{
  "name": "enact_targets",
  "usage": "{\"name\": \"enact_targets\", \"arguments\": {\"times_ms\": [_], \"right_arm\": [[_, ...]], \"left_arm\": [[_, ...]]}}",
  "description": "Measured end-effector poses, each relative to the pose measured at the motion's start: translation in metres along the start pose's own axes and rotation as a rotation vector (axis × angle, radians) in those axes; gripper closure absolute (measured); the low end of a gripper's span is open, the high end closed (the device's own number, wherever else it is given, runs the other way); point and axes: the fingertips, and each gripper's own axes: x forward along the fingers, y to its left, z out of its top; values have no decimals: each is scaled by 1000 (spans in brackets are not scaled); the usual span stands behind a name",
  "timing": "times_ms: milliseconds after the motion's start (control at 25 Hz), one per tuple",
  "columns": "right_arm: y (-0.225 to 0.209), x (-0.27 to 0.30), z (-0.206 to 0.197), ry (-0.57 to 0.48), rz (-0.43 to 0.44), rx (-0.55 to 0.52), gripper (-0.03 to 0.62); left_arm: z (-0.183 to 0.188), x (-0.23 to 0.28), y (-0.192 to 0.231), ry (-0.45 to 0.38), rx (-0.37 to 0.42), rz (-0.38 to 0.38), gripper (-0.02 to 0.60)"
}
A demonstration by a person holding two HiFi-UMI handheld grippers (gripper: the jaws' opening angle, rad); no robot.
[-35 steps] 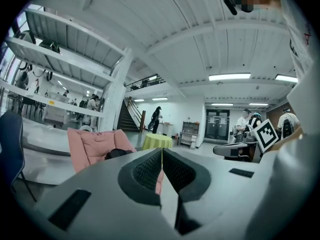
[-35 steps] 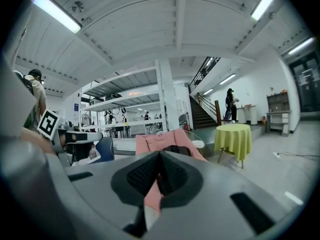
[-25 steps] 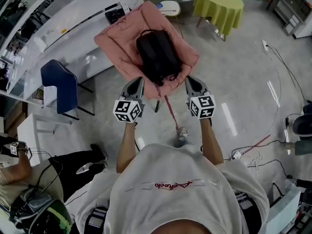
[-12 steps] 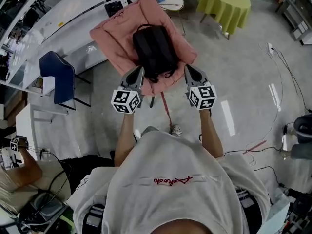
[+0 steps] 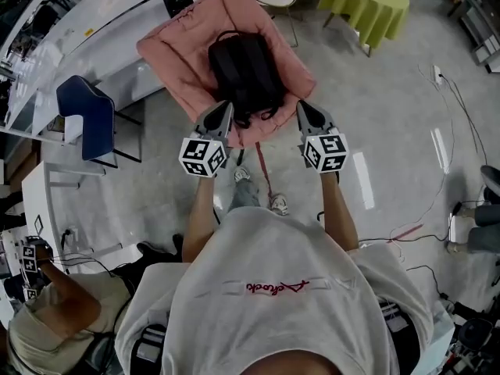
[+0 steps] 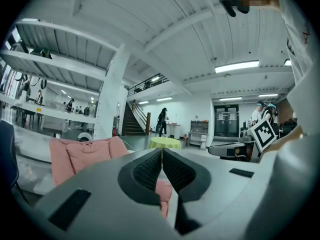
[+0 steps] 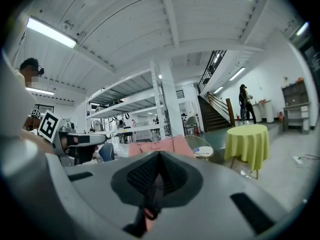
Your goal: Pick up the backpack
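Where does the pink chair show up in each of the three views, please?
Head view: the pink chair is at top centre, with the backpack lying on it.
Left gripper view: pink chair at lower left.
Right gripper view: pink chair near the centre, slightly below the middle.
Shared landmark: the round table with the yellow-green cloth, right of the chair in every view.

pink cushioned chair (image 5: 172, 53), black backpack (image 5: 244, 73) on it

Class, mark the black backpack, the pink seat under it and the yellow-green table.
black backpack (image 5: 244, 73): head view, centre of its body.
pink seat (image 5: 168, 49): head view, bare left padding.
yellow-green table (image 7: 247, 144): right gripper view, front of cloth.
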Motion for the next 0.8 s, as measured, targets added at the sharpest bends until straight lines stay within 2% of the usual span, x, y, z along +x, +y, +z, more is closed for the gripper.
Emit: {"name": "enact_targets", "arguments": {"times_ms": [240,520,800], "right_arm": [[-12,36,8,5,-6,1,576],[-15,97,28,-3,-16,-18,576],[-8,150,44,-2,-46,-30,576]], "left_arm": [[5,32,26,-7,-11,-16,566],[23,67,81,-42,-18,-23,566],[29,87,136,-40,-32,-41,566]]}}
